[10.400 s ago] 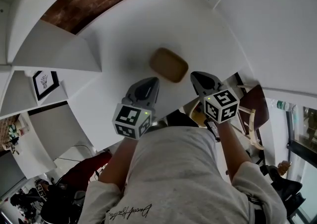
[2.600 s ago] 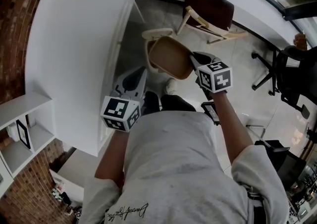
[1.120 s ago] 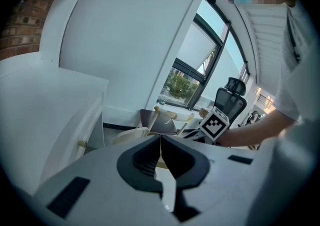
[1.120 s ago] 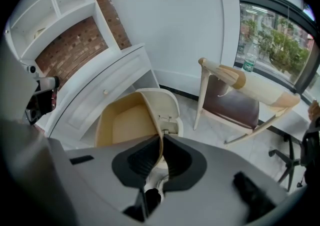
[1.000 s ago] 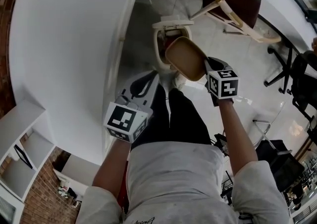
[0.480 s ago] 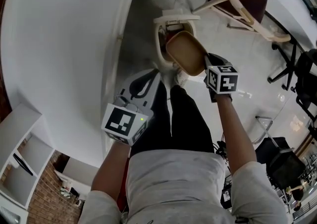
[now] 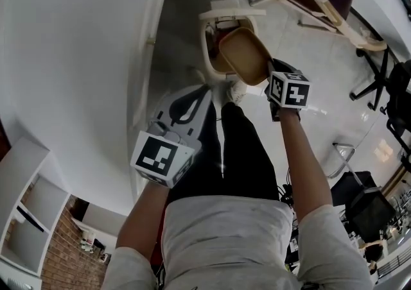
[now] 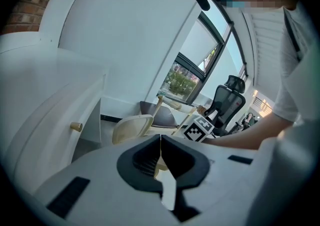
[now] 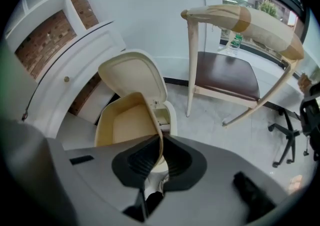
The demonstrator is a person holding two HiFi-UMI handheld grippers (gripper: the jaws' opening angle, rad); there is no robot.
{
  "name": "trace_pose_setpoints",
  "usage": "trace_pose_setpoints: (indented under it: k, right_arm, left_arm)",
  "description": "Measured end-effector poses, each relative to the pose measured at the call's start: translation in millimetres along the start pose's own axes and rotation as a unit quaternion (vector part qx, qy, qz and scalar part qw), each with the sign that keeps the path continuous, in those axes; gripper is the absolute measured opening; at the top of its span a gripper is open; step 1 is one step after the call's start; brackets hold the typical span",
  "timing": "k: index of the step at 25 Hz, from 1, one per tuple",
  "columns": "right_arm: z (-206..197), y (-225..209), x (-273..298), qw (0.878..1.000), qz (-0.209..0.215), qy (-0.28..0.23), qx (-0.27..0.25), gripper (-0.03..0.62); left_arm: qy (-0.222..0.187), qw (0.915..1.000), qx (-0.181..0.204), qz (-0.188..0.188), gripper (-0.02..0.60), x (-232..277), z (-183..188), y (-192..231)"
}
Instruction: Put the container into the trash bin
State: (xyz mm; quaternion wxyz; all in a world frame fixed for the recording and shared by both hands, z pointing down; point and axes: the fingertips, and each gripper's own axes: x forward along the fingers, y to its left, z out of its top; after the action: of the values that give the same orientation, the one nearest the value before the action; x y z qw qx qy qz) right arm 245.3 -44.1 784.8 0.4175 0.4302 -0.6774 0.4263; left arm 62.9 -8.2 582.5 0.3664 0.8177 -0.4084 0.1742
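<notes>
The right gripper (image 9: pixel 160 146) has its jaws closed hard on the thin rim of the container (image 9: pixel 127 124), with nothing but that wall between the pads. In the right gripper view the container hangs tilted at 11 o'clock of the jaws, open side toward the camera, directly in front of the mouth of the cream trash bin (image 9: pixel 169 115). The bin's lid (image 9: pixel 132 77) stands up behind it at 12 o'clock.

The container itself blocks most of the bin's opening, so the inside of the bin cannot be made out. Whether the two touch cannot be told.

At 2 o'clock of the bin stands a pale wooden chair (image 9: pixel 227 76) with a dark brown seat, and a water bottle (image 9: pixel 233 44) sits on a ledge beyond it. At 9 o'clock is a white cabinet (image 9: pixel 75 87) with a small round knob (image 9: pixel 66 78), and a brick wall (image 9: pixel 47 42) shows behind it at 10 o'clock.

In the head view a pale shoe (image 7: pixel 234 93) rests just at 6 o'clock of the bin, above a black-trousered leg (image 7: pixel 241 147).

The left gripper (image 7: pixel 199 93) is held at 7 o'clock of the bin, beside that leg. Its jaws are pressed together and carry nothing. Its own view looks past them to the bin's lid, the right gripper's marker cube (image 8: pixel 198 129) and a black office chair (image 8: pixel 229 101) by the window.

The container is a shallow, pale-brown tub with rounded corners, plain walls and a bare inside.
</notes>
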Motion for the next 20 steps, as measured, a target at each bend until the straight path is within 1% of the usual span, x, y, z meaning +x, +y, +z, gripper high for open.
trace_pose_setpoints:
  k: [4, 10, 12, 15, 18, 20]
  right_arm:
    - [-0.6, -3.2, 10.8, 1.0, -0.014, 0.004, 0.011, 0.043]
    - [-4.9, -1.8, 34.7, 0.999, -0.018, 0.017, 0.025, 0.043]
    - [-6.6, -0.8, 41.5, 0.999, -0.021, 0.023, 0.028, 0.043]
    - [-7.4, 1.0, 50.6, 0.999, -0.025, 0.029, 0.034, 0.043]
    - [-5.2, 2.8, 58.2, 0.998, -0.033, 0.035, 0.04, 0.043]
    - [-5.9, 3.9, 65.2, 0.998, -0.035, 0.039, 0.043, 0.043]
  left_arm:
    - [0.01, 0.9999, -0.004, -0.005, 0.017, 0.4, -8.8, 6.1]
    - [0.012, 0.9998, -0.006, -0.013, 0.017, 6.0, -11.0, 15.2]
    - [0.012, 0.9998, 0.004, -0.018, 0.017, 8.8, -9.9, 15.8]
    - [0.023, 0.9989, 0.028, -0.029, 0.017, 13.3, -13.0, 11.6]
    - [0.034, 0.997, 0.051, -0.048, 0.017, 17.8, -13.9, 5.6]
    - [0.035, 0.9959, 0.059, -0.058, 0.017, 20.2, -13.4, 2.7]
